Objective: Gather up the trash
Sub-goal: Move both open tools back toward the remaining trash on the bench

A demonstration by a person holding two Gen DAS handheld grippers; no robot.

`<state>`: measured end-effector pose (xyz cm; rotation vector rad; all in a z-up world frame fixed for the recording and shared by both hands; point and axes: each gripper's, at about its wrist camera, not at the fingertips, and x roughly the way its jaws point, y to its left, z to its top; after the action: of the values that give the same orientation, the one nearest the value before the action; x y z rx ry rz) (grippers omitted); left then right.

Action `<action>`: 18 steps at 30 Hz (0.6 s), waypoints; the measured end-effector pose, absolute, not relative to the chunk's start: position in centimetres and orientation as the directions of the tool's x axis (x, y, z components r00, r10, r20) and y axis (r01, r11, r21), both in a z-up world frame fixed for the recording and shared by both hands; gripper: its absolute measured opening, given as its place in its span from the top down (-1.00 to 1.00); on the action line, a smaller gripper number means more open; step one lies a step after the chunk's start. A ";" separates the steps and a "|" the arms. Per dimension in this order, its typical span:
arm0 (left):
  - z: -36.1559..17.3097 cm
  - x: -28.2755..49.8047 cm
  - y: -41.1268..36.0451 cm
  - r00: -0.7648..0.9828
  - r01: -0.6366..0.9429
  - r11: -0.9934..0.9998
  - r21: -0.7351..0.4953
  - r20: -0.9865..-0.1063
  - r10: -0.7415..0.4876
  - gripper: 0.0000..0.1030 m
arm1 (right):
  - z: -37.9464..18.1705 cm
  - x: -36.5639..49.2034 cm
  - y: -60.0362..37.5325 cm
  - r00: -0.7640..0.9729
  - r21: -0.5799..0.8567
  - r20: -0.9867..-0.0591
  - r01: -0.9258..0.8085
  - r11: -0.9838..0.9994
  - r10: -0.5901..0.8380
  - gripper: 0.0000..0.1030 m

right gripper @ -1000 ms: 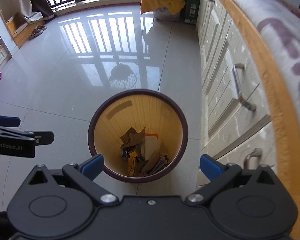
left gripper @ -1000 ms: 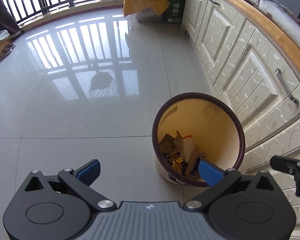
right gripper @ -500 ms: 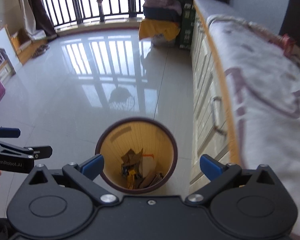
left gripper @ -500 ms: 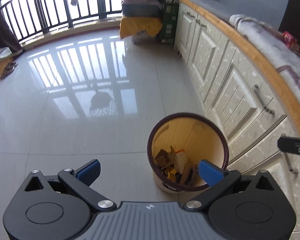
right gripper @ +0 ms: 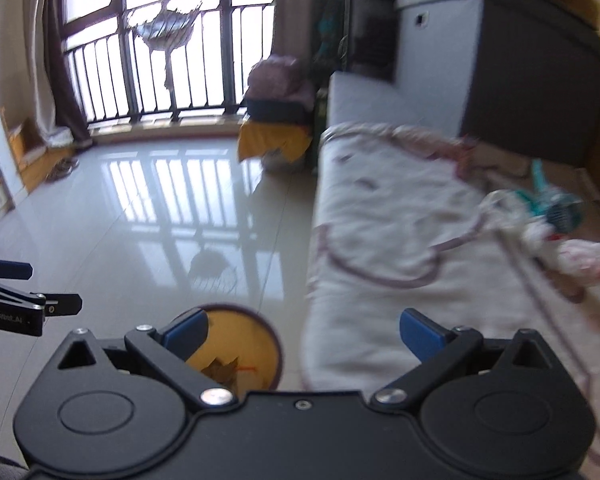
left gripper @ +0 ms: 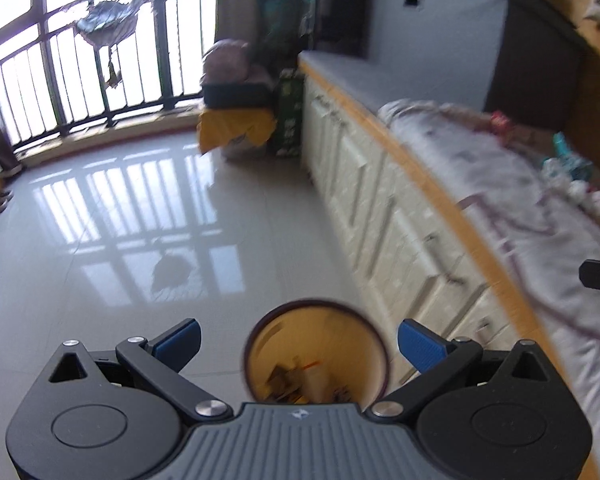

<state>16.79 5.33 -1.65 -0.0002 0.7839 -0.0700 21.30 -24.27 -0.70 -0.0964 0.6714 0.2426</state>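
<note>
A: Where do we stand?

B: We hold both grippers above the round brown-rimmed bin with the yellow lining [left gripper: 316, 350], which sits on the glossy tiled floor [left gripper: 120, 240] just beside the cream cabinet fronts [left gripper: 384, 216]. Cardboard and paper scraps [left gripper: 300, 376] already lie at its bottom. The left gripper [left gripper: 299, 340] has its fingers spread wide, with nothing between them. The right gripper [right gripper: 303, 330] is the same: released and empty.

A: So which step is this?

B: We judge it the turn from the bin towards the next piece of trash. On the desk, over the white cloth with the purple line pattern [right gripper: 380, 232], towards its far right edge, lie a crumpled white and pink wad [right gripper: 580, 256] and a teal plastic piece [right gripper: 552, 204]. Both are blurred, so we cannot say exactly what they are.

A: And the next move?

B: We think the right gripper must travel over the cloth to that far right edge, come down with fingers apart on either side of the wad, and close without pinching the cloth.

A: What differs from a second ago?

B: Then both cameras looked nearly straight down into the bin, which filled the middle of each view. Now they are tilted up: the bin has sunk to the bottom edge, and the desk top, the balcony railing [left gripper: 100, 92] and the trash have come into sight. The fingers stay as wide as they were.
</note>
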 end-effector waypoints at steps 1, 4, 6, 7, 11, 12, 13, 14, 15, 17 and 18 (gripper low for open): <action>-1.2 16.8 4.6 0.716 0.078 0.996 -0.031 -0.694 -0.077 -1.00 | -0.3 21.0 -25.2 0.769 -0.011 -0.612 -0.243 0.970 0.186 -1.00; -0.1 16.8 2.0 0.738 0.126 0.991 -0.048 -0.663 -0.126 -1.00 | 0.4 20.2 -27.9 0.801 -0.006 -0.574 -0.209 0.978 0.168 -1.00; 0.4 17.0 0.1 0.747 0.159 0.985 -0.062 -0.645 -0.161 -1.00 | 0.9 19.8 -29.7 0.821 -0.002 -0.551 -0.183 0.983 0.152 -1.00; 0.7 17.1 -0.8 0.751 0.176 0.982 -0.071 -0.636 -0.180 -1.00 | 1.1 19.7 -30.6 0.830 -0.002 -0.540 -0.170 0.985 0.142 -1.00; 1.5 17.4 -4.9 0.760 0.250 0.963 -0.097 -0.597 -0.257 -1.00 | 1.7 18.9 -33.9 0.864 -0.021 -0.495 -0.119 0.993 0.093 -1.00; 1.6 17.4 -5.9 0.760 0.268 0.958 -0.102 -0.588 -0.275 -1.00 | 1.9 18.7 -34.8 0.871 -0.027 -0.484 -0.107 0.994 0.081 -1.00; 1.7 17.6 -6.9 0.761 0.286 0.952 -0.109 -0.578 -0.294 -1.00 | 2.0 18.6 -35.7 0.878 -0.032 -0.473 -0.094 0.995 0.068 -1.00; 1.8 17.8 -7.8 0.761 0.301 0.946 -0.121 -0.568 -0.315 -1.00 | 2.1 18.6 -36.6 0.885 -0.033 -0.463 -0.080 0.996 0.056 -1.00; 1.9 18.0 -8.7 0.761 0.316 0.939 -0.134 -0.556 -0.335 -1.00 | 2.1 18.5 -37.6 0.890 -0.028 -0.455 -0.065 0.998 0.045 -1.00; 1.9 18.5 -10.5 0.764 0.337 0.931 -0.142 -0.536 -0.358 -1.00 | 2.2 18.4 -39.5 0.900 0.001 -0.434 -0.026 1.000 0.024 -1.00; 1.8 18.8 -11.5 0.766 0.350 0.926 -0.144 -0.525 -0.371 -1.00 | 2.1 18.5 -40.3 0.905 0.011 -0.425 -0.008 1.000 0.012 -1.00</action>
<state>18.84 -11.53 1.83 -0.0386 0.5777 -0.3913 18.50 -40.28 2.12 0.0093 0.4386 0.0108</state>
